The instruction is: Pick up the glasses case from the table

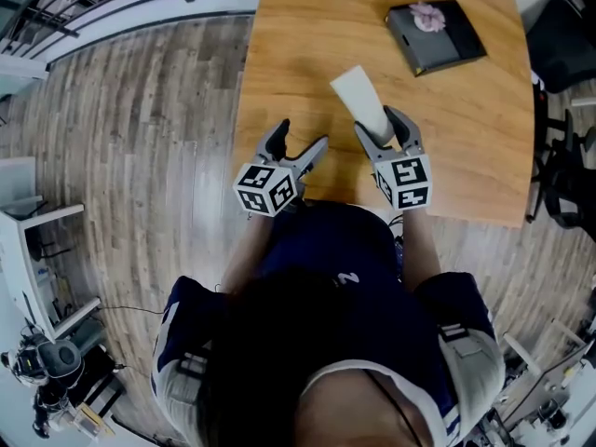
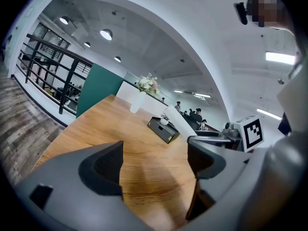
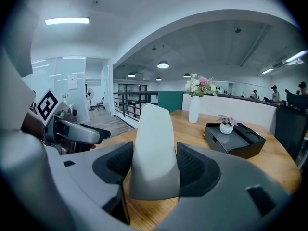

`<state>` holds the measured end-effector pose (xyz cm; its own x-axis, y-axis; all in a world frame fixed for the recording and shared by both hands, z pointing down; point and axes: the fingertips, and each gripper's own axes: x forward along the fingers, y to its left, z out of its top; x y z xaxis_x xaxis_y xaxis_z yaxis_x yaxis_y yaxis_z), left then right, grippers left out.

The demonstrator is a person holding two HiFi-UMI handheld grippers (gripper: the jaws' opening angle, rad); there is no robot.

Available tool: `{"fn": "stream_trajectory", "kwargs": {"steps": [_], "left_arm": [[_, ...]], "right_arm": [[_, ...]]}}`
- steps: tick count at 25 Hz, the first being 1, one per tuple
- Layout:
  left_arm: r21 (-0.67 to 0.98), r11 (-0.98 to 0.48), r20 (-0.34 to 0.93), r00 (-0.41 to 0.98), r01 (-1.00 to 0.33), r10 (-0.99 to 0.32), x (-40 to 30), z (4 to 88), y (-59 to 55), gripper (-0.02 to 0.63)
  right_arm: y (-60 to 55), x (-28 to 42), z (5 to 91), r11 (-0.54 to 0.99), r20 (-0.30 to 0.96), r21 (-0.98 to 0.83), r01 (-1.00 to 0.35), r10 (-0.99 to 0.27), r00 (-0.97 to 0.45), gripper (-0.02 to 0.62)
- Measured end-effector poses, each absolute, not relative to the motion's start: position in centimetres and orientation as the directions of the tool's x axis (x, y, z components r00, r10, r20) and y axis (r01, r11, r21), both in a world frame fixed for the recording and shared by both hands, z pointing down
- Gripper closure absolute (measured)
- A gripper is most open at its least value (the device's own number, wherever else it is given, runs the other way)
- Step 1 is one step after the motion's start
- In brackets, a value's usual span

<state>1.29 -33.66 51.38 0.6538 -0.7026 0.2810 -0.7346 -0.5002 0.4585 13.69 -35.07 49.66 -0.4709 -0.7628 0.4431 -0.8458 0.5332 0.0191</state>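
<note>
The glasses case (image 1: pixel 359 99) is a pale white, elongated case. My right gripper (image 1: pixel 383 129) is shut on its near end and holds it above the wooden table (image 1: pixel 298 54). In the right gripper view the case (image 3: pixel 154 148) stands up between both dark pads and fills the gap. My left gripper (image 1: pixel 304 143) hangs over the table's near edge, to the left of the right one. Its jaws stand apart with only bare wood between them (image 2: pixel 154 170). The left gripper view also catches the case (image 2: pixel 179 121) sticking out past the right gripper.
A black tray (image 1: pixel 436 35) with a small potted plant (image 1: pixel 428 15) lies at the table's far right. A white vase of flowers (image 3: pixel 194 105) stands at the far edge. Wooden floor (image 1: pixel 140 138) lies left, a black railing (image 2: pixel 48 76) beyond, and a dark chair (image 1: pixel 563 184) right.
</note>
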Motion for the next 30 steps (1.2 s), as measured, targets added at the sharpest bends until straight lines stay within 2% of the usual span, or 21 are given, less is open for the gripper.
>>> {"fn": "stream_trajectory", "kwargs": {"steps": [8,13,16,18,21,22,30], "left_arm": [[0.43,-0.557,0.251,0.687,-0.71,-0.682,2.2,50.0,-33.2,0.198],[0.382,-0.589,0.244,0.692,-0.712,-0.679,2.6,49.2,-32.8,0.209],[0.357,-0.598,0.239,0.689,-0.717,-0.684,2.8,49.0,-32.6,0.235],[0.349,-0.605,0.229,0.691,-0.716,-0.686,3.2,48.6,-32.5,0.326],[0.323,-0.614,0.213,0.687,-0.72,-0.694,3.5,47.9,-32.3,0.543],[0.312,-0.618,0.212,0.687,-0.722,-0.695,3.6,47.8,-32.2,0.586],[0.237,-0.649,0.243,0.69,-0.723,-0.681,4.0,47.9,-31.2,0.603]], "right_arm": [[-31.5,14.2,47.2,0.495,0.375,0.008,-0.869,-0.807,-0.456,0.304],[-30.1,15.2,47.4,0.452,0.38,0.002,-0.892,-0.826,-0.417,0.304],[-29.9,15.5,47.4,0.436,0.368,0.008,-0.9,-0.838,-0.403,0.304],[-30.0,15.5,47.1,0.434,0.35,0.013,-0.901,-0.846,-0.403,0.304],[-30.1,15.3,46.5,0.434,0.332,0.013,-0.901,-0.852,-0.405,0.304],[-30.1,15.2,46.3,0.435,0.329,0.015,-0.9,-0.853,-0.406,0.304],[-30.0,14.5,46.1,0.452,0.321,0.029,-0.891,-0.849,-0.42,0.305]]}}
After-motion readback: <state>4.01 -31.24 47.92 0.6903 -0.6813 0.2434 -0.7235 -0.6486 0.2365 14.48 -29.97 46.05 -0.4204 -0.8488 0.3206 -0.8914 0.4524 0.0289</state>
